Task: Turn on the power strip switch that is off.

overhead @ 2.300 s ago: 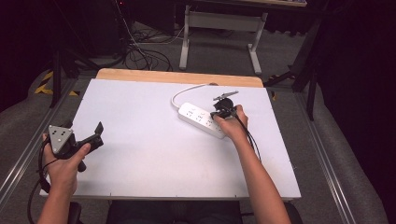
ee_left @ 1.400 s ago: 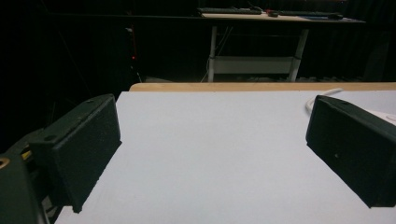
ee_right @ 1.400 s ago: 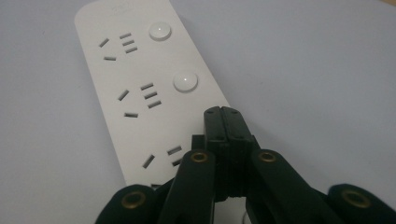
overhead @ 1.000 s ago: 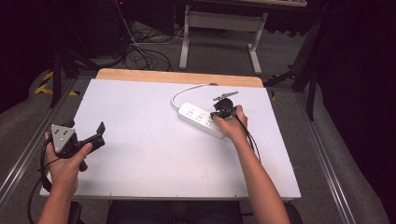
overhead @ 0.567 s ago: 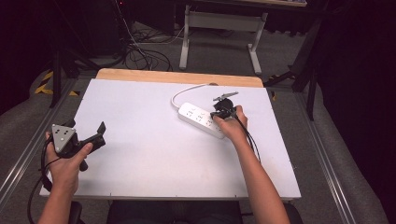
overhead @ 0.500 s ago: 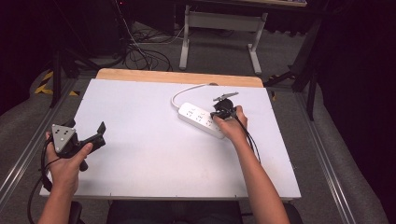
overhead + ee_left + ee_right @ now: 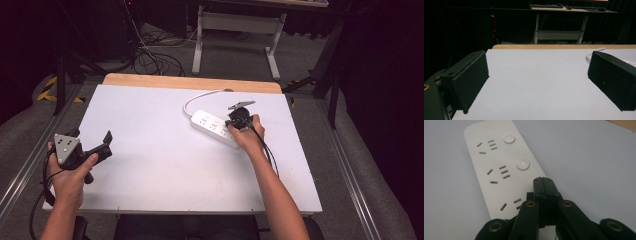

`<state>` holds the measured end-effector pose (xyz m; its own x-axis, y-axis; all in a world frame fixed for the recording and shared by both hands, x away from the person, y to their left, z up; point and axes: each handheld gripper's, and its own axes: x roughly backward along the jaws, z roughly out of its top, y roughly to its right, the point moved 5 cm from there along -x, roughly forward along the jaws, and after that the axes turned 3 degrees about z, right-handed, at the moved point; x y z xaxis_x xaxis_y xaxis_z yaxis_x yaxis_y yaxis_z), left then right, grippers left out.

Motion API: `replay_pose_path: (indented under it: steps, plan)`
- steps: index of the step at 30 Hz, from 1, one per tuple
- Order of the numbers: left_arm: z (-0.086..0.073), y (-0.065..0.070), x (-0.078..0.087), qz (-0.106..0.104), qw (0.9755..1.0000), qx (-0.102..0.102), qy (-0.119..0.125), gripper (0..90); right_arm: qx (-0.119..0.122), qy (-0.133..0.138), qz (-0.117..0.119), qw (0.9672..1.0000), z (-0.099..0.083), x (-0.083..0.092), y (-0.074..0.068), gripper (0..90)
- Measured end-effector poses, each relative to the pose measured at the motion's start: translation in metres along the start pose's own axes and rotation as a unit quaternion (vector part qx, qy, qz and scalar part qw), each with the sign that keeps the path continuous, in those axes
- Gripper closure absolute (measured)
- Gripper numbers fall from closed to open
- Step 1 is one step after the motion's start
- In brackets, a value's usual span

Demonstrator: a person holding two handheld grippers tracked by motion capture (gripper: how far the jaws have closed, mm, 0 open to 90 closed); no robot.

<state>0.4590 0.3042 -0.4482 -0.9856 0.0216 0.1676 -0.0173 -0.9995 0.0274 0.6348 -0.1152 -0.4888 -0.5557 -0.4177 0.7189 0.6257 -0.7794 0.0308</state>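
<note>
Right claw (image 7: 543,180) is showing its two black jaws pressed together, tips lying over the white power strip (image 7: 499,170) near its third outlet. The strip is lying flat on the pale surface (image 7: 594,157), running diagonally. Two round buttons (image 7: 509,138) are sitting beside the upper outlets.

In the right gripper view, the closed black jaws of the right gripper (image 7: 543,181) cover the near part of the white plastic power strip (image 7: 496,167): its third socket shows only partly beside them, and any button under their tips is hidden. The strip's near end runs off the bottom edge, so whether the jaws touch it can't be told.
</note>
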Motion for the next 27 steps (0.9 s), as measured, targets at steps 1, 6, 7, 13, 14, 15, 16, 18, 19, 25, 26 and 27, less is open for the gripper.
replay_pose_path:
  steps: [1,6,7,13,14,15,16,18,19,25,26,27]
  plan:
    - [0.0,0.0,0.0,0.0,1.0,0.0,0.0,4.0,0.002,0.003,-0.003,1.0,-0.001,0.0,-0.001,90.0]
    - [0.0,-0.001,0.0,-0.001,1.0,-0.001,-0.001,4.0,-0.011,0.016,0.005,0.9998,-0.003,0.001,0.001,90.0]
    - [0.0,-0.001,0.0,-0.001,1.0,-0.001,-0.001,4.0,-0.009,0.022,0.003,0.9997,-0.003,0.002,0.001,90.0]
    - [0.0,0.0,-0.001,-0.002,1.0,-0.002,-0.002,3.9,-0.003,0.02,0.0,0.9998,-0.003,0.002,0.0,90.0]
    - [0.0,0.0,-0.001,-0.002,1.0,-0.002,-0.002,3.9,-0.004,0.02,0.001,0.9998,-0.003,0.002,0.0,90.0]
    - [0.0,0.0,-0.001,-0.002,1.0,-0.003,-0.002,3.9,-0.004,0.021,0.0,0.9998,-0.003,0.002,0.0,90.0]
    - [0.0,0.0,-0.001,-0.002,1.0,-0.003,-0.002,3.9,-0.005,0.022,0.001,0.9998,-0.003,0.002,0.0,90.0]
    - [0.0,0.0,-0.001,-0.002,1.0,0.0,-0.001,3.9,-0.005,0.027,0.002,0.9996,-0.002,0.003,0.001,90.0]
    - [0.0,0.0,-0.001,-0.002,1.0,0.0,-0.001,3.9,-0.004,0.034,0.001,0.9994,-0.002,0.004,0.002,90.0]
    - [0.0,0.0,-0.001,-0.003,1.0,-0.002,-0.002,4.0,0.002,0.063,-0.005,0.998,0.001,0.011,0.004,90.0]
    - [0.0,0.0,-0.001,-0.003,1.0,-0.002,-0.002,3.9,0.003,0.072,-0.003,0.9974,0.002,0.014,0.003,90.0]
    - [0.0,0.0,-0.001,-0.003,1.0,-0.002,-0.002,4.0,0.003,0.081,-0.001,0.9967,0.004,0.017,0.003,90.0]
